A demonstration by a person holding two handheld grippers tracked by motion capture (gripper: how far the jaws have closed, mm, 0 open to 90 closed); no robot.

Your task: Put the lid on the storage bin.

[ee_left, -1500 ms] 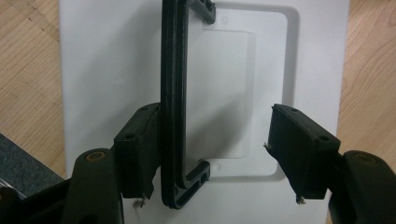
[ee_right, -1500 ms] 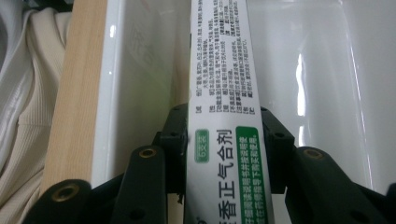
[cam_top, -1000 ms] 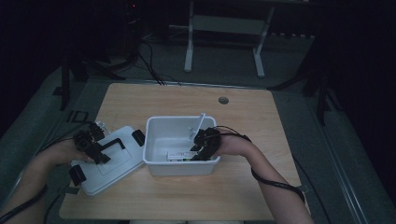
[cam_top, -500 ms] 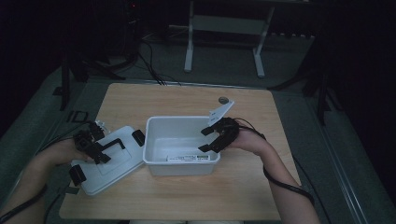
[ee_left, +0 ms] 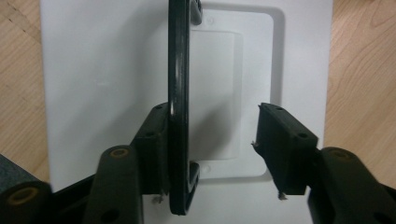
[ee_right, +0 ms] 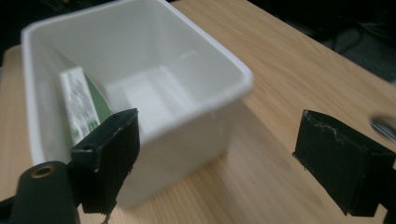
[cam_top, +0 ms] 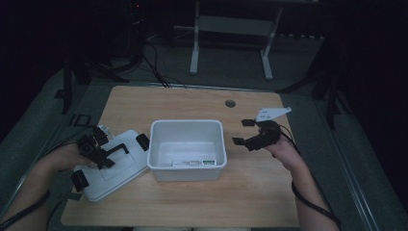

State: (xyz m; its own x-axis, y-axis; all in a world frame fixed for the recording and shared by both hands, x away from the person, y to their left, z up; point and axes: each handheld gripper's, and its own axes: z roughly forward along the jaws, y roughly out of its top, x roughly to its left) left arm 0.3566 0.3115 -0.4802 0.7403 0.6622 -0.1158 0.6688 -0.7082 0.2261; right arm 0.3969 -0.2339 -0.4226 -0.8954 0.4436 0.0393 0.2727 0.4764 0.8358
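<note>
White plastic lid [cam_top: 113,166] lies flat at the counter's [cam_top: 192,103] left edge, beside the open bin [cam_top: 187,149]. Its black handle [ee_left: 179,107] runs lengthwise between the left tongs [ee_left: 212,140]: one pad touches it, the other stands clear, closing in. Right tongs [cam_top: 248,131], just spread and empty, hover past the bin's right side; their view shows a green-labelled box [ee_right: 81,105] inside.
</note>
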